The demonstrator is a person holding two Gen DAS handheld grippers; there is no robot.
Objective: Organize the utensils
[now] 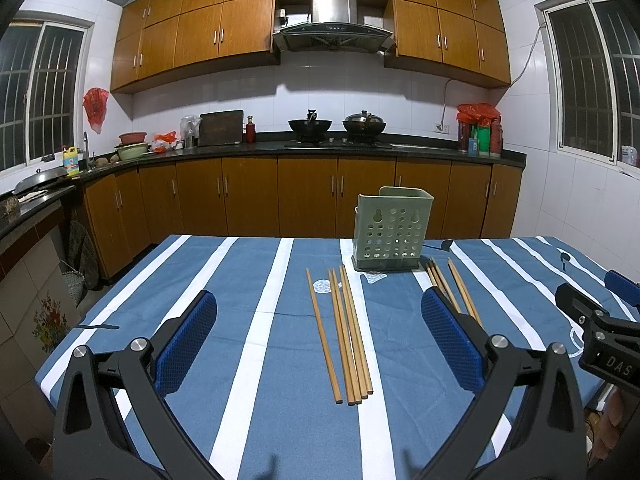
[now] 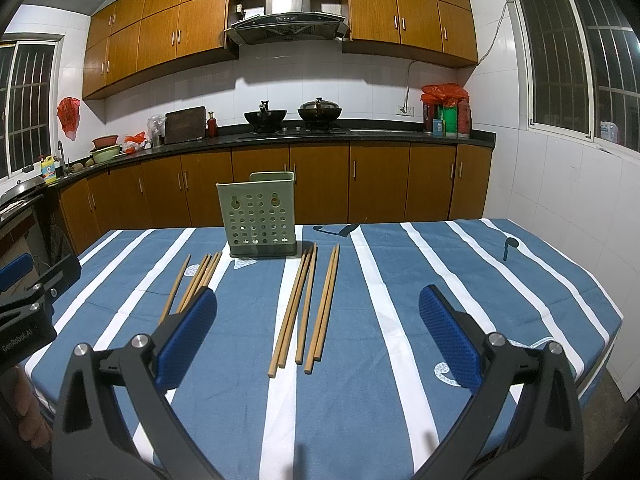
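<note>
Both the left gripper and right gripper hover low over the tabletop's near edge, fingers spread wide and holding nothing, each framing its own chopsticks bunch lying before the green perforated utensil holder.

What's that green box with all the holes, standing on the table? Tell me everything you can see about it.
The green holder looks like pale green plastic, an upright rectangular caddy. Its facing wall has rows of round holes and two keyhole-shaped hanging slots near the top. A taller section rises behind, and a darker base sits underneath. It stands on the blue-and-white striped tablecloth, and nothing shows above its rim. Wooden chopsticks lie on the cloth in front, to both sides, not touching it.
</note>
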